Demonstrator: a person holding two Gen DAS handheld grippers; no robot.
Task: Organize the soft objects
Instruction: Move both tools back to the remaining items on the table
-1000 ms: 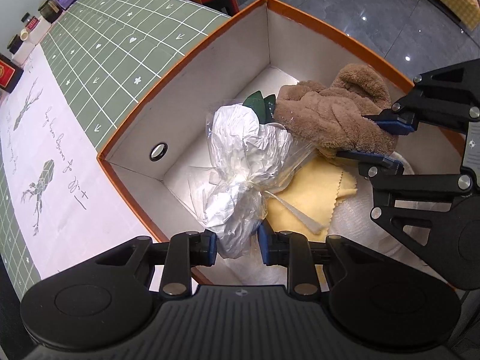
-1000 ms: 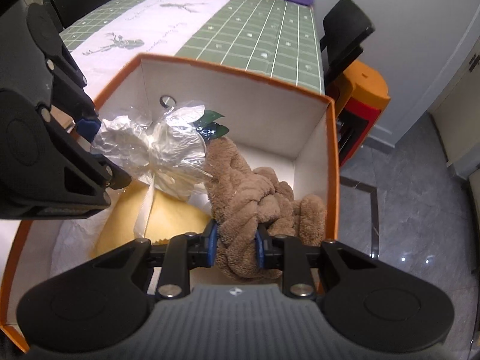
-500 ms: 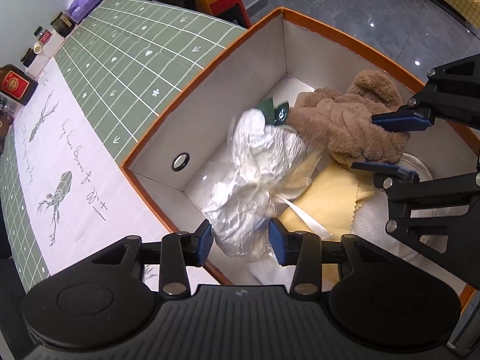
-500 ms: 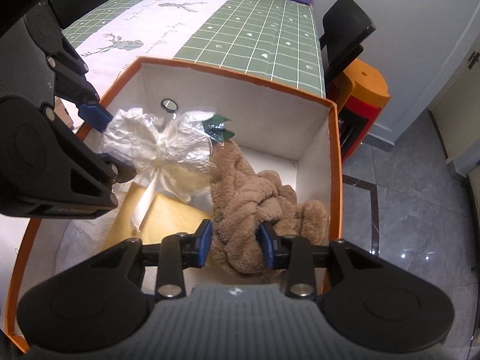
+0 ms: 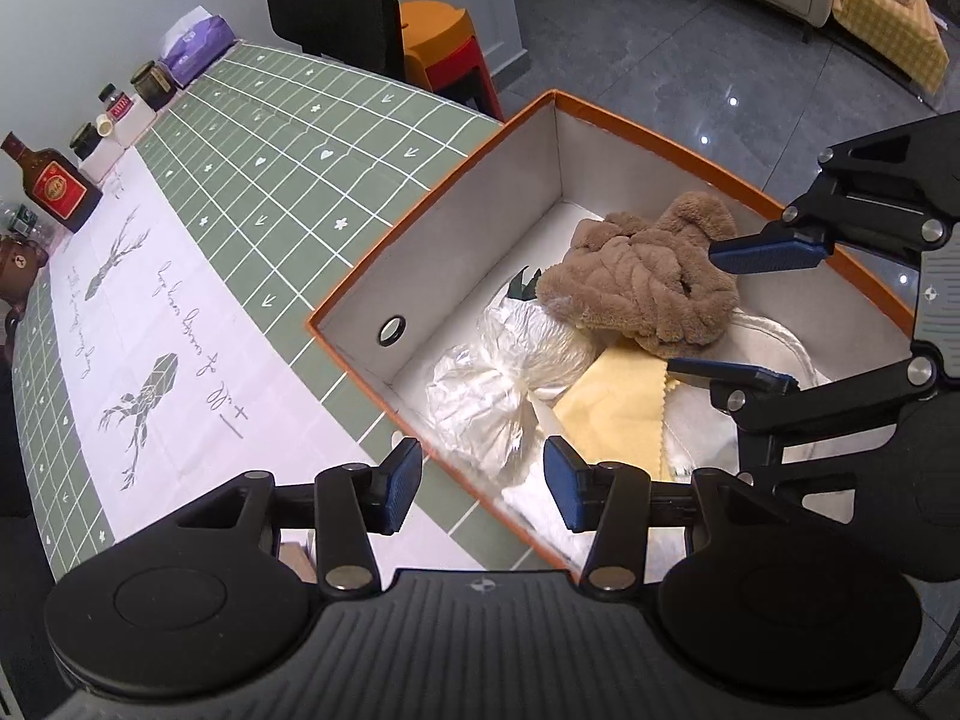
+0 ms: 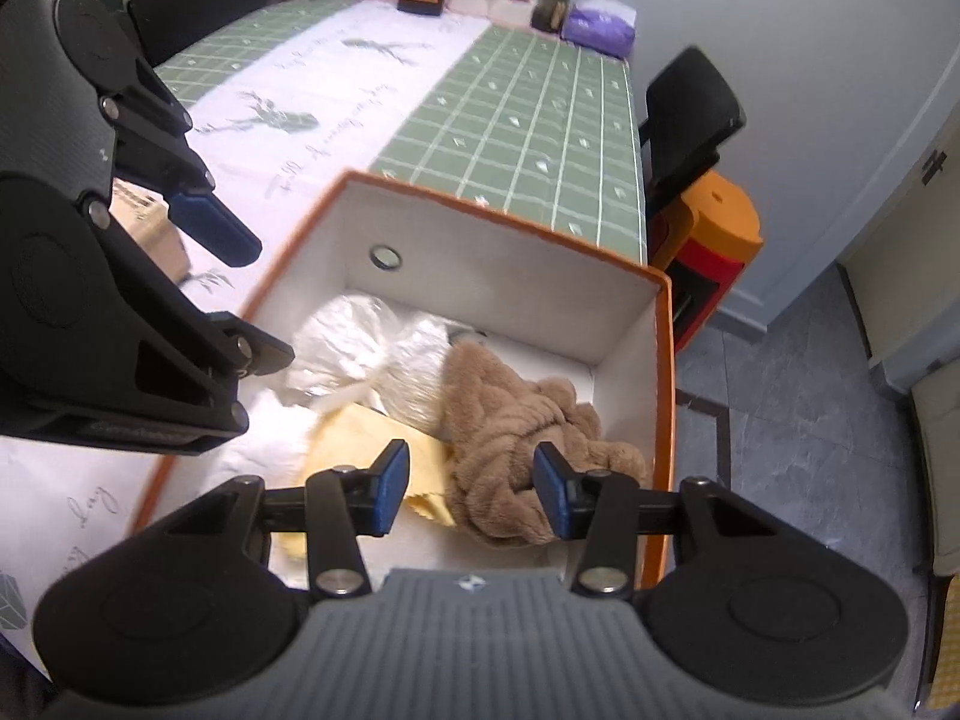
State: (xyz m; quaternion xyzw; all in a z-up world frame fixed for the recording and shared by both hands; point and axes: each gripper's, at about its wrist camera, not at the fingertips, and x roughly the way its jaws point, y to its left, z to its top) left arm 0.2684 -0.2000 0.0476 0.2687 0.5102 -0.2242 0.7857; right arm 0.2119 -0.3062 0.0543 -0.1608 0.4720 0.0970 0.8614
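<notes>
An orange-rimmed white box (image 5: 432, 228) (image 6: 516, 276) stands at the table's end. Inside lie a brown plush toy (image 5: 648, 282) (image 6: 522, 420), a clear plastic bag of white stuff (image 5: 504, 384) (image 6: 366, 354), a yellow cloth (image 5: 612, 414) (image 6: 360, 438) and white fabric (image 5: 768, 348). My left gripper (image 5: 483, 495) is open and empty above the box's near edge, over the bag. My right gripper (image 6: 471, 492) is open and empty above the plush toy; it also shows in the left wrist view (image 5: 750, 315).
The green checked tablecloth (image 5: 252, 138) with a white runner (image 5: 120, 324) covers the table. Bottles and jars (image 5: 54, 186) and a purple pack (image 5: 198, 45) stand along the far edge. A black chair (image 5: 336, 6) and orange stool (image 5: 444, 54) are beyond the table. A cardboard box (image 6: 144, 222) sits beside the left gripper.
Both grippers opened, letting go of the plastic bag and the plush toy, which now lie in the box. Both grippers rose and pulled back from the box.
</notes>
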